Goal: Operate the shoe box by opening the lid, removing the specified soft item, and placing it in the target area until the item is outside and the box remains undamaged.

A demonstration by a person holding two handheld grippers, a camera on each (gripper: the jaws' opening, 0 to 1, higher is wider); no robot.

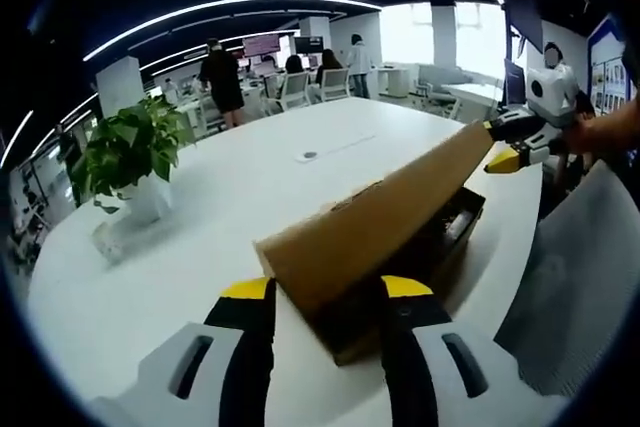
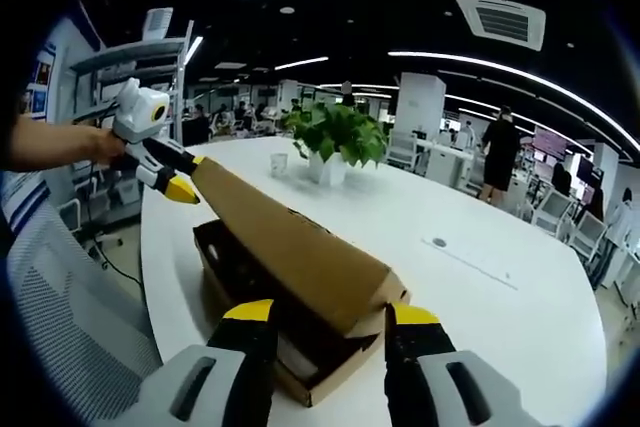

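A brown cardboard shoe box (image 1: 440, 267) lies on the white table (image 1: 230, 207), and its lid (image 1: 390, 212) is lifted at a slant over the dark inside. My left gripper (image 1: 328, 289) is shut on the lid's near end. My right gripper (image 1: 508, 145) grips the far end, held by a hand. In the right gripper view the lid (image 2: 290, 237) runs from my right gripper (image 2: 330, 315) to the left gripper (image 2: 172, 179) above the box (image 2: 225, 267). Something pale (image 2: 300, 355) lies inside; I cannot tell what it is.
A potted plant (image 1: 130, 152) in a white pot stands on the table's left, also seen as the plant (image 2: 335, 137) beyond the box. A grey mesh chair (image 2: 50, 297) is at the table's edge. Several people stand among desks in the background.
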